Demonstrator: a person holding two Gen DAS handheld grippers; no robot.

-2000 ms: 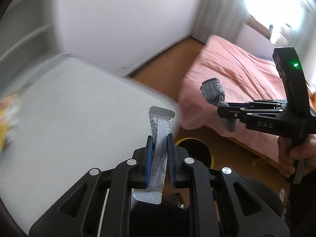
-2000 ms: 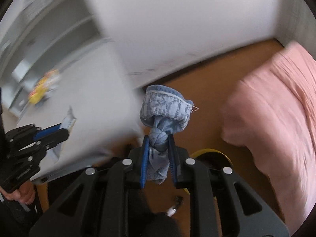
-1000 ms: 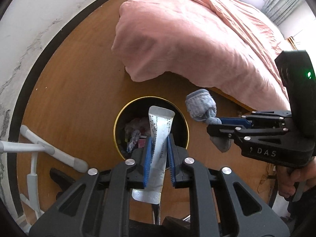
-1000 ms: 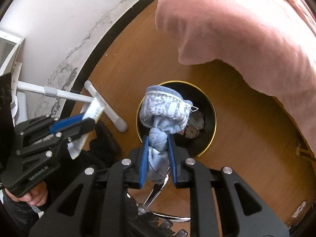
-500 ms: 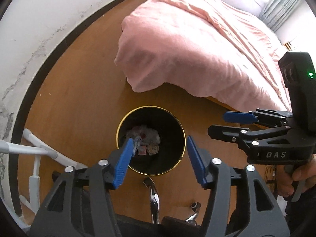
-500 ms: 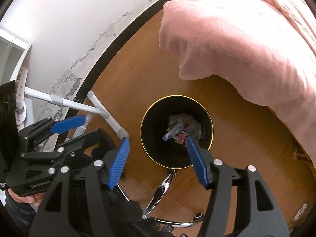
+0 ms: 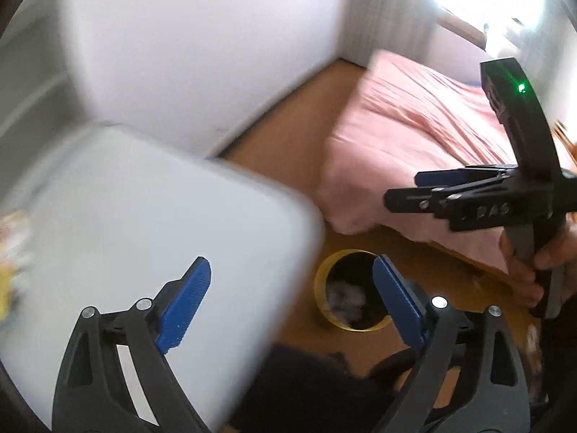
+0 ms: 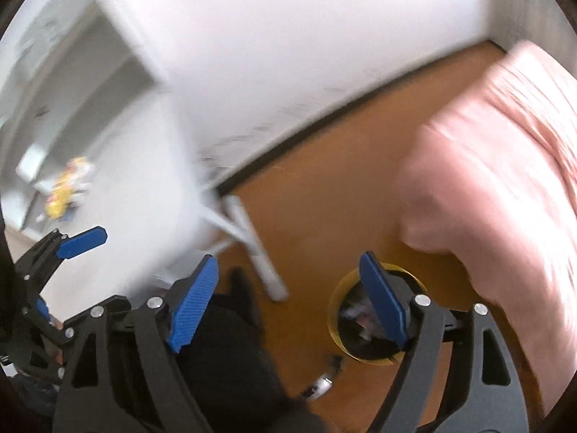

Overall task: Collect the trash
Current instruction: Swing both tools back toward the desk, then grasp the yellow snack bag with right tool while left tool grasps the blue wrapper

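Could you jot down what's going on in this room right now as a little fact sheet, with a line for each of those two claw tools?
Setting: bedroom with wood floor and pink bed
Left gripper: jaws opening, nothing between them
Right gripper: jaws opening, nothing between them
Bin: black with gold rim, on the floor beside the bed, trash inside
White table: at left, blurred
Yellow items: on the table's far end, too blurred to identify
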